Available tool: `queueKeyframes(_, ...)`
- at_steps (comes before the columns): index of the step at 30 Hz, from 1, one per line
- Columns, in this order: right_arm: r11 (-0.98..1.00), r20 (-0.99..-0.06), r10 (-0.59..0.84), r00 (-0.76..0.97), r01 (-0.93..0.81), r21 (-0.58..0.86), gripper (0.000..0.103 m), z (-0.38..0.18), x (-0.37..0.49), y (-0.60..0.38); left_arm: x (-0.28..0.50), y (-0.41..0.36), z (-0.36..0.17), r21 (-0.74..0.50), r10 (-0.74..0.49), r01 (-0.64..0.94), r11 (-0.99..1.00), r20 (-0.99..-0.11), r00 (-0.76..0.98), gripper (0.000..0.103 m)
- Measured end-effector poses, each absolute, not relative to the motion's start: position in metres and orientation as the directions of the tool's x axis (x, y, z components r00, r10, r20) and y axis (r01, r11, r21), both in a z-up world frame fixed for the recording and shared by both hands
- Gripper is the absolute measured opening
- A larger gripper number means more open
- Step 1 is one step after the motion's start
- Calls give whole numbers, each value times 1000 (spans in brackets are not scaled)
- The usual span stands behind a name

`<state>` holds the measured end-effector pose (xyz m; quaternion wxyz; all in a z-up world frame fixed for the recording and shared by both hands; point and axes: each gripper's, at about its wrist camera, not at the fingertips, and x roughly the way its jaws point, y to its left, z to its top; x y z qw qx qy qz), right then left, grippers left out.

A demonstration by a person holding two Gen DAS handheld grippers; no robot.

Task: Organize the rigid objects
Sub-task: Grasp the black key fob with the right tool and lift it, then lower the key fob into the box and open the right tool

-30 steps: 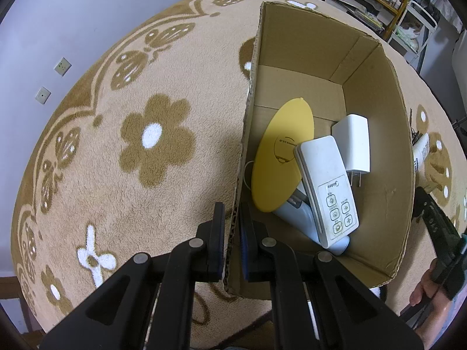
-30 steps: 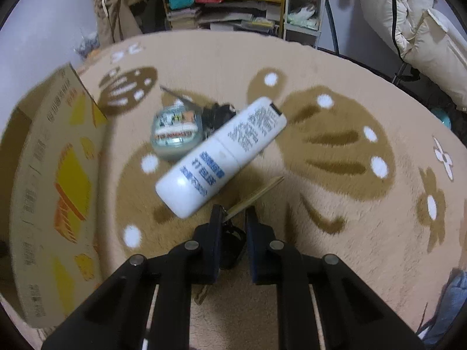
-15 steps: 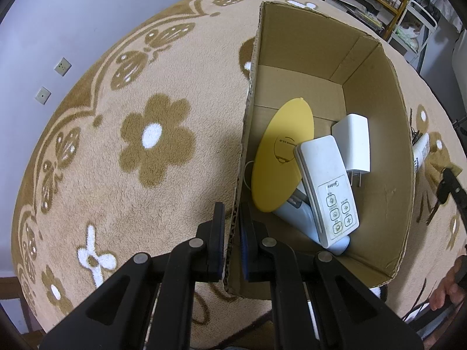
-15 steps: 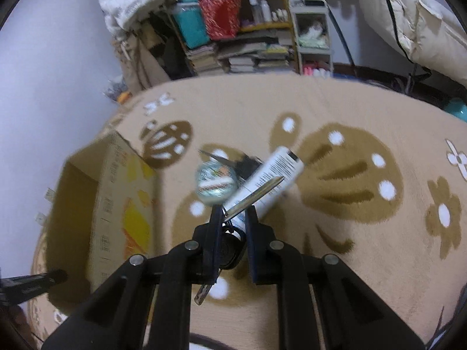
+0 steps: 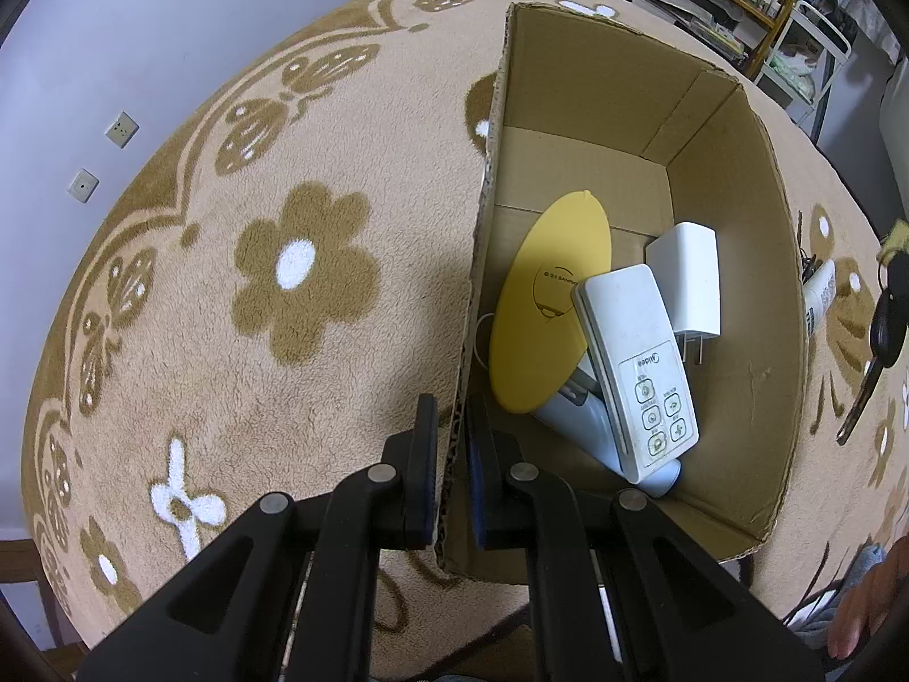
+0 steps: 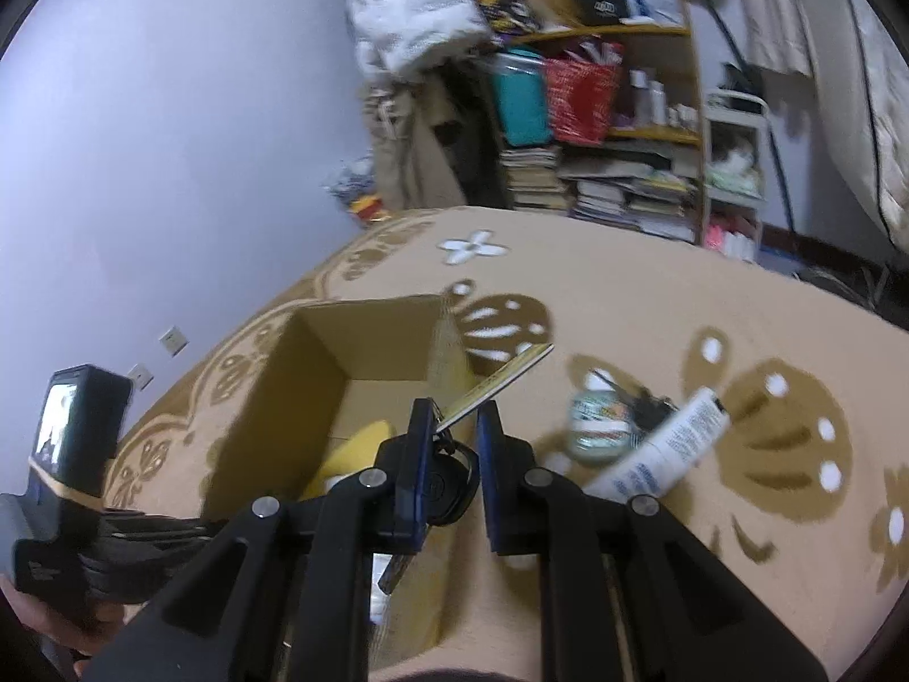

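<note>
An open cardboard box (image 5: 778, 216) stands on a flowered tan rug (image 5: 295, 273). My left gripper (image 5: 451, 420) is shut on the box's near left wall, one finger on each side of it. In the box lie a yellow disc (image 5: 551, 307), a white remote (image 5: 636, 364), a white charger (image 5: 687, 278) and a pale blue item (image 5: 574, 420) beneath them. My right gripper (image 6: 454, 443) is shut on a bunch of keys (image 6: 449, 489) with a black fob, held in the air just right of the box (image 6: 318, 375). The keys (image 5: 886, 329) also hang at the left wrist view's right edge.
A white tube (image 6: 664, 449), a small round jar (image 6: 596, 420) and a tangle of black cord (image 6: 647, 403) lie on the rug right of the box. Cluttered shelves (image 6: 596, 113) stand beyond the rug. A person's hand (image 5: 863, 619) shows at the lower right.
My right gripper has lifted the keys off the rug and swung left toward the box. The tube and jar stayed on the rug. My left gripper has kept still on the box wall.
</note>
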<state>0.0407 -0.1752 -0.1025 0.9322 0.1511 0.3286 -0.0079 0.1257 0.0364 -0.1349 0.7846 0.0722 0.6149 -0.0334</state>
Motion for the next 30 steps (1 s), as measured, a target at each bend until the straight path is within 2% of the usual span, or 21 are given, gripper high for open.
queueKeyframes(5, 959, -595, 137, 792, 45, 280, 17, -98, 48, -153, 126, 36, -135, 74, 37, 143, 987, -970, 242, 9)
queueKeyframes(15, 967, -634, 170, 754, -2, 256, 17, -112, 60, -128, 126, 37, -135, 74, 38, 143, 987, -969, 242, 9)
queueKeyframes(24, 979, -686, 143, 713, -1, 203, 18, -128, 68, -119, 126, 37, -135, 63, 28, 140, 988, -971, 238, 9)
queueKeyframes(30, 979, -685, 140, 715, 2, 203, 18, -127, 67, -118, 126, 36, -135, 75, 39, 144, 987, -970, 242, 9)
